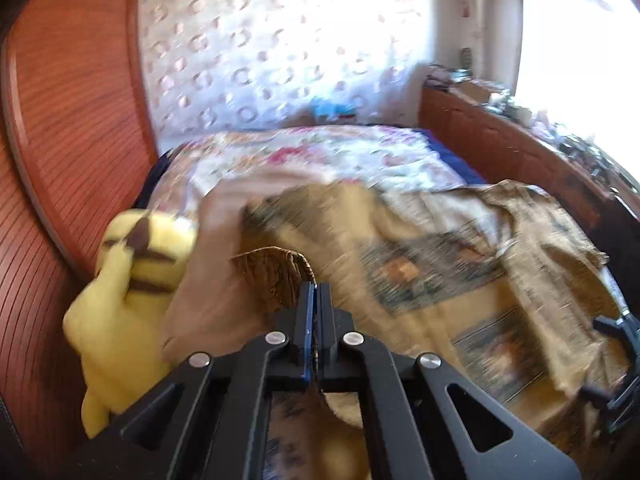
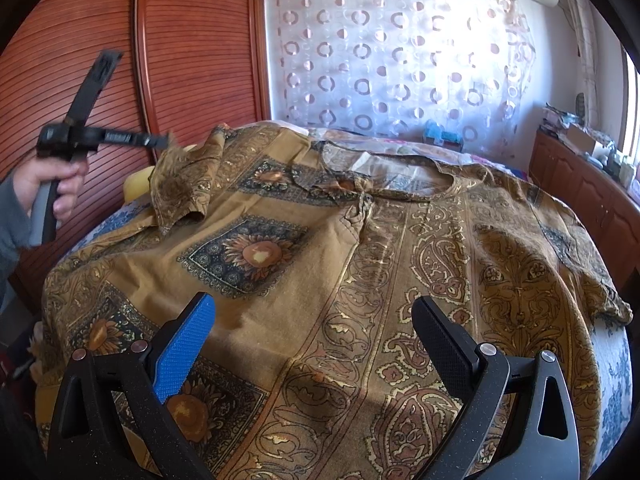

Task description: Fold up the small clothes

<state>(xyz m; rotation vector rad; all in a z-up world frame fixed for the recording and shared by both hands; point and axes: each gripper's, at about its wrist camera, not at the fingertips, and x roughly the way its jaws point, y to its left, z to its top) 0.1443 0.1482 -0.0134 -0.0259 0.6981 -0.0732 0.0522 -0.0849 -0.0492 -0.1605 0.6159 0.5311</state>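
Right wrist view, left gripper [image 2: 162,142] pinching patterned shirt [image 2: 320,264] sleeve

Left wrist view motion-blurred: shirt [image 1: 420,264] pattern smeared; yellow plush toy [image 1: 132,280] soft, features unreadable.

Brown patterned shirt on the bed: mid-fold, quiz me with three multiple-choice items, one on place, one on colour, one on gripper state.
1. Where is the yellow plush toy?
A. On the shirt's chest
B. Beside the shirt, by the wooden wardrobe
C. On the cabinet by the window

2. What colour is the pad on one finger of the right gripper?
A. Red
B. Green
C. Blue

3. How does the left gripper stand?
A. Shut on the shirt's sleeve
B. Open above the collar
C. Shut on nothing

Answers:
1 B: the plush toy lies between the shirt and the wardrobe.
2 C: the right gripper is open, with one blue pad.
3 A: the left gripper pinches the sleeve.
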